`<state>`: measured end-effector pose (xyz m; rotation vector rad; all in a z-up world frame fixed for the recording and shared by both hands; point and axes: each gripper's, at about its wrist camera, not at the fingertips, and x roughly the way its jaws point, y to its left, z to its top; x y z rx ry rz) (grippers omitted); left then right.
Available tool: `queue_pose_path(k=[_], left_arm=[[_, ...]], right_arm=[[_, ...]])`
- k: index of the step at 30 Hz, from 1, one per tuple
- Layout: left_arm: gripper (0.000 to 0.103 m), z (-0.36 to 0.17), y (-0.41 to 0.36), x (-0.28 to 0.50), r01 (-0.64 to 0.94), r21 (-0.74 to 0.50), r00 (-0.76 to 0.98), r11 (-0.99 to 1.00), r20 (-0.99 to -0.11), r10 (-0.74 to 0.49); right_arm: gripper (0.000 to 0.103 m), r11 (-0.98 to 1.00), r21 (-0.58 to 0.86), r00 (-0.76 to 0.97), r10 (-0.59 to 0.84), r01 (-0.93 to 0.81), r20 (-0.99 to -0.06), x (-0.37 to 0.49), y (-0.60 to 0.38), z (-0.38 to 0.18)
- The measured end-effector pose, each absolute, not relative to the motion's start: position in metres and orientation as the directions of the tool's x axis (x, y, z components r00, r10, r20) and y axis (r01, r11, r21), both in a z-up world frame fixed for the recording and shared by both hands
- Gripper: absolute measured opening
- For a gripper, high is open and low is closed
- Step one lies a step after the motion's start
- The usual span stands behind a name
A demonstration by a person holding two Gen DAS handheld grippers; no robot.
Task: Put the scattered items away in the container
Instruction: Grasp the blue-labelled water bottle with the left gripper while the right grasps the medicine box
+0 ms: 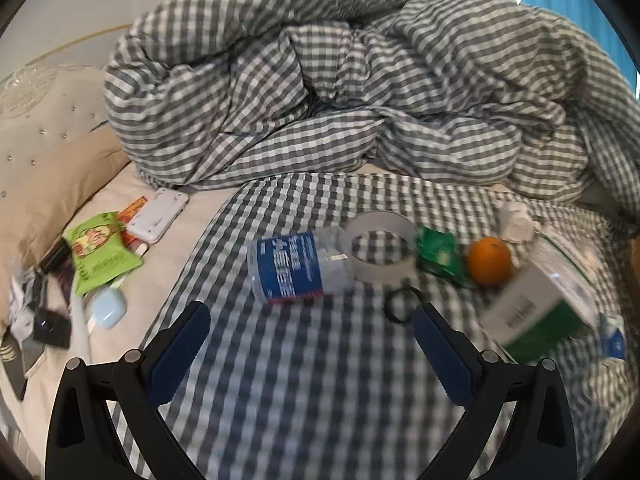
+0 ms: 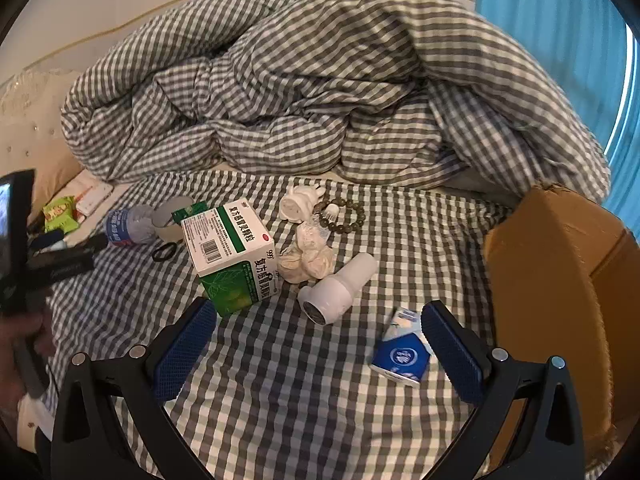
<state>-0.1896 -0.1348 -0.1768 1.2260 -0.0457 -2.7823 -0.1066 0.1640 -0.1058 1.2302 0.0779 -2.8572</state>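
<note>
Scattered items lie on a checked sheet (image 1: 300,380). My left gripper (image 1: 310,314) is open just short of a crushed water bottle (image 1: 294,266) with a blue label; a tape roll (image 1: 382,246), a black hair tie (image 1: 400,304), a green packet (image 1: 438,252) and an orange (image 1: 490,260) lie beyond. My right gripper (image 2: 320,314) is open above the sheet, with a white bottle (image 2: 338,288) just past its fingertips, a small blue-and-white carton (image 2: 402,348) by the right finger and a green-and-white medicine box (image 2: 232,254) by the left. The cardboard box (image 2: 560,280) stands at the right.
A rumpled checked duvet (image 1: 340,80) is heaped across the back of the bed. A bead bracelet (image 2: 342,214), white figurines (image 2: 298,206) and a bag of cloves (image 2: 306,260) lie mid-bed. Snack packets (image 1: 100,252), earbuds case (image 1: 108,308) and gadgets crowd the pillow side. A blue curtain (image 2: 560,40) hangs right.
</note>
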Motion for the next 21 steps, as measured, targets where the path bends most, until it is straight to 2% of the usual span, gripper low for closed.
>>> queue_pose_path(k=[8, 13, 18, 19, 20, 21], left_arm=[[0.103, -0.215, -0.140, -0.247, 0.178, 0.107, -0.623, -0.978, -0.757, -0.196], [0.103, -0.238, -0.144, -0.265, 0.218, 0.088, -0.586, -0.972, -0.785, -0.203], [0.103, -0.244, -0.152, -0.269, 0.224, 0.049, -0.606, -0.973, -0.775, -0.179], [0.101, -0.245, -0.153, -0.268, 0.218, 0.041, -0.613, -0.975, -0.772, -0.169], [0.089, -0.245, -0.154, -0.267, 0.204, 0.021, -0.623, -0.979, -0.768, -0.147], [0.089, -0.245, -0.154, -0.266, 0.193, 0.006, -0.632, -0.981, -0.764, -0.130]], right_arm=[[0.103, -0.997, -0.048, -0.684, -0.001, 0.053, -0.730, -0.131, 0.152, -0.117], [0.103, -0.997, -0.055, -0.680, 0.009, 0.046, -0.734, -0.136, 0.155, -0.120], [0.103, -0.998, -0.053, -0.677, 0.009, 0.044, -0.736, -0.140, 0.159, -0.125], [0.103, -0.998, -0.051, -0.674, 0.008, 0.044, -0.739, -0.141, 0.159, -0.127], [0.103, -0.998, -0.048, -0.672, 0.007, 0.043, -0.741, -0.142, 0.159, -0.129], [0.103, -0.998, -0.044, -0.670, 0.004, 0.043, -0.743, -0.143, 0.158, -0.130]])
